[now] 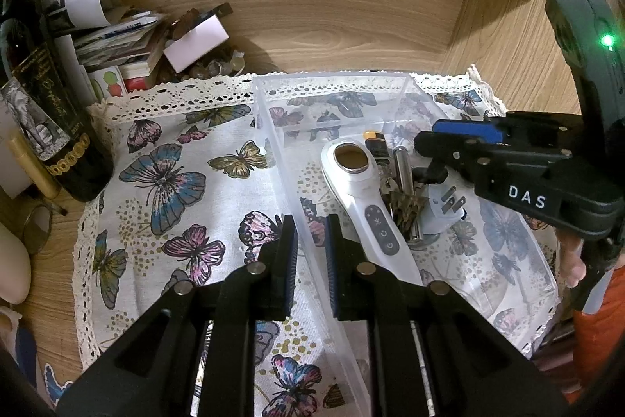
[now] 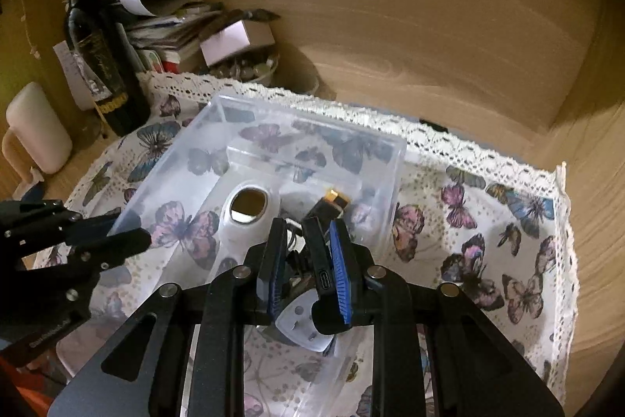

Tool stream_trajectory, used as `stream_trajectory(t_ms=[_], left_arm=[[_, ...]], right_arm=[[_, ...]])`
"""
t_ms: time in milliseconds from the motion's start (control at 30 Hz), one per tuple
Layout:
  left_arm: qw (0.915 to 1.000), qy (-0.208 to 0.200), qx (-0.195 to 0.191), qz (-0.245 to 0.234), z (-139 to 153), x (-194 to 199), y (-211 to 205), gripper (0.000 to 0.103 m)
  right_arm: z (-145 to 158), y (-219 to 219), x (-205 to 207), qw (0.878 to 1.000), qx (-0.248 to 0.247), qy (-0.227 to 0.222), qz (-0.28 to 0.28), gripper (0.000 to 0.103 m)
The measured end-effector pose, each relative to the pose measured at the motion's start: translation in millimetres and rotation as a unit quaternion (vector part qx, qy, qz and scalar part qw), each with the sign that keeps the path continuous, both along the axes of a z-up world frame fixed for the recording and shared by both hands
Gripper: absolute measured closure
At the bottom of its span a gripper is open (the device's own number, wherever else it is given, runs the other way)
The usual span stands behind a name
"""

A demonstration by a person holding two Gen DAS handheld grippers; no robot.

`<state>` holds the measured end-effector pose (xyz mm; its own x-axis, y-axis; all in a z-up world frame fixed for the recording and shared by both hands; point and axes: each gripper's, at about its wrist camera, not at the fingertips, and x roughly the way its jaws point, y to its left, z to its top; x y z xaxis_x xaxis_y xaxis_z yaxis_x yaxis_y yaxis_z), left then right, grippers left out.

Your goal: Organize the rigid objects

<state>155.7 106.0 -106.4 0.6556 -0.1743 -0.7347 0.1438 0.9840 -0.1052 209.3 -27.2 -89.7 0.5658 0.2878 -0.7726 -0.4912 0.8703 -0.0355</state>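
**Left jaws pinch bin wall; right jaws hold black adapter over bin**

Far left: dark wine bottle [image 1: 58, 127] upright beside a pile of papers [image 1: 105, 38], off the butterfly cloth [image 1: 168, 182]. Left gripper [image 1: 311, 221]: fingers narrow, closed on the left wall of the clear plastic bin [image 1: 273, 127], which sits on the cloth. Inside the bin: white handheld device [image 1: 361, 190] with round lens end toward the back, a battery [image 1: 375, 143], a metal cylinder [image 1: 404, 170], a white plug [image 1: 445, 210] with prongs up. Right gripper [image 2: 302, 233]: fingers narrow, clamped on a black adapter [image 2: 322, 260] with a port facing the camera, above the bin's contents.
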Motion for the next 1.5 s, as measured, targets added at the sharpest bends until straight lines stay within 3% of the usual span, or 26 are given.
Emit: stream_trajectory(t_ms=[167,300,467,600,767,833,867,1000,1300,1500], left_arm=[[1.0,-0.007,0.005,0.003,3.4,-4.3,0.0,0.09],[0.9995,-0.024,0.017,0.013,11.2,-11.8,0.8,0.087],[0.9975,-0.063,0.02,0.025,29.0,-30.0,1.3,0.05],[0.9932,-0.108,0.035,0.028,47.7,-50.9,-6.5,0.036],[0.9845,-0.165,0.037,0.046,68.3,-75.3,-13.7,0.016],[0.9792,-0.19,0.042,0.057,76.3,-86.2,-17.1,0.008],[0.9768,-0.201,0.042,0.059,79.7,-91.8,-19.2,0.006],[0.9689,-0.236,0.038,0.063,89.3,-110.8,-26.1,0.001],[0.9612,-0.268,0.011,0.064,98.6,-138.3,-35.7,0.001],[0.9589,-0.276,0.012,0.063,100.4,-148.0,-39.3,0.0]], right_arm=[[6.7,-3.6,-8.7,1.0,0.005,-0.012,-0.002,0.08],[18.4,-9.3,-23.4,0.999,0.012,-0.035,-0.005,0.072],[31.2,-16.9,-42.2,0.998,0.026,-0.056,-0.004,0.068],[41.9,-22.2,-63.9,0.996,0.032,-0.081,-0.002,0.064],[57.2,-33.8,-92.6,0.99,0.045,-0.13,-0.015,0.035],[63.9,-41.1,-104.3,0.986,0.052,-0.155,-0.027,0.016],[67.2,-44.5,-110.2,0.984,0.055,-0.167,-0.032,0.013],[77.1,-57.6,-131.9,0.975,0.073,-0.205,-0.051,0.0],[81.6,-70.8,-166.8,0.963,0.109,-0.24,-0.058,0.0],[81.3,-75.6,-173.5,0.962,0.122,-0.238,-0.062,0.0]])
